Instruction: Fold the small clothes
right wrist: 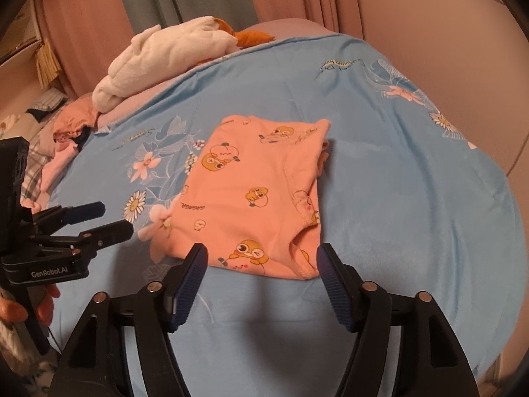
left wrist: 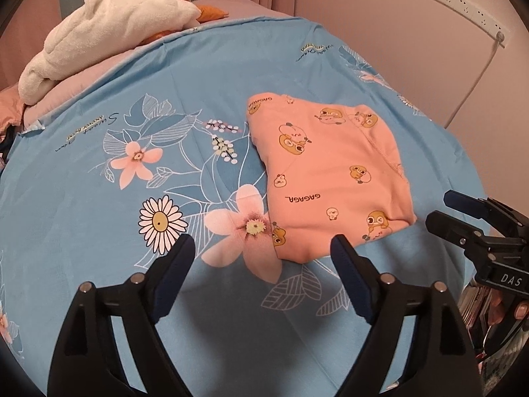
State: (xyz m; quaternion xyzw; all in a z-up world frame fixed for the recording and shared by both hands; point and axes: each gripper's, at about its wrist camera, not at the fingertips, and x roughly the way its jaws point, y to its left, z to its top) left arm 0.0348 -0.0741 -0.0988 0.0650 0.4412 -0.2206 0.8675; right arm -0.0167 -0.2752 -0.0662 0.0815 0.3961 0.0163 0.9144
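Observation:
A small peach garment point(left wrist: 327, 178) printed with cartoon ducks lies folded into a compact rectangle on the blue floral sheet point(left wrist: 99, 198). My left gripper point(left wrist: 263, 244) hovers just in front of its near left corner, jaws wide open with nothing between them. My right gripper point(left wrist: 443, 210) shows at the right edge, clear of the cloth. In the right wrist view the garment point(right wrist: 251, 195) lies straight ahead, and my right gripper point(right wrist: 263, 253) stands open above its near edge, not touching it. My left gripper point(right wrist: 114, 219) is at the left, open, held by a hand point(right wrist: 43, 307).
A white plush towel point(left wrist: 105, 26) point(right wrist: 165, 56) lies bunched at the far left of the bed, with an orange item point(right wrist: 254, 38) behind it. More pink clothes point(right wrist: 72, 122) are piled beyond the sheet point(right wrist: 396, 198). A power strip point(left wrist: 463, 3) and cable hang on the wall at the right.

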